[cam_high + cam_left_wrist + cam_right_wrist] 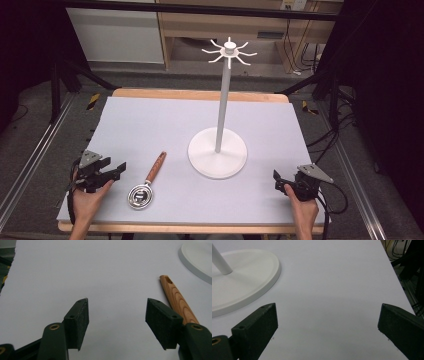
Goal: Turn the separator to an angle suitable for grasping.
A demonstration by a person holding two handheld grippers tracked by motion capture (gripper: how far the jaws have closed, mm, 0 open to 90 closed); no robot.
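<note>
You are holding both tongs low at the near edge of the tabletop [150, 120], and neither is gripping anything. Your left tongs [119, 169] are standing wide near the near-left corner, their pads [81, 315] bare, with plain surface showing between them. Your right tongs [278, 181] are resting near the near-right corner, also spread wide and empty.

Just beside the left tongs, toward the middle, the strainer [141, 194] is lying flat: its metal bowl is sitting close to the near edge, and its wooden handle [156, 167] is pointing away toward the far side at a slant. In the left gripper view that handle [178, 300] is running past the outside of one pad, not between them.

Farther in, right of centre, the white hook stand [223, 116] is standing upright on its round base [218, 152], with its ring of hooks [229, 51] high above.

You seem to be at the start, with the pick-up not yet begun. Next you are probably needing to swing the left tongs over the handle, close on it, and lift so the hole at its end can meet a hook.
</note>
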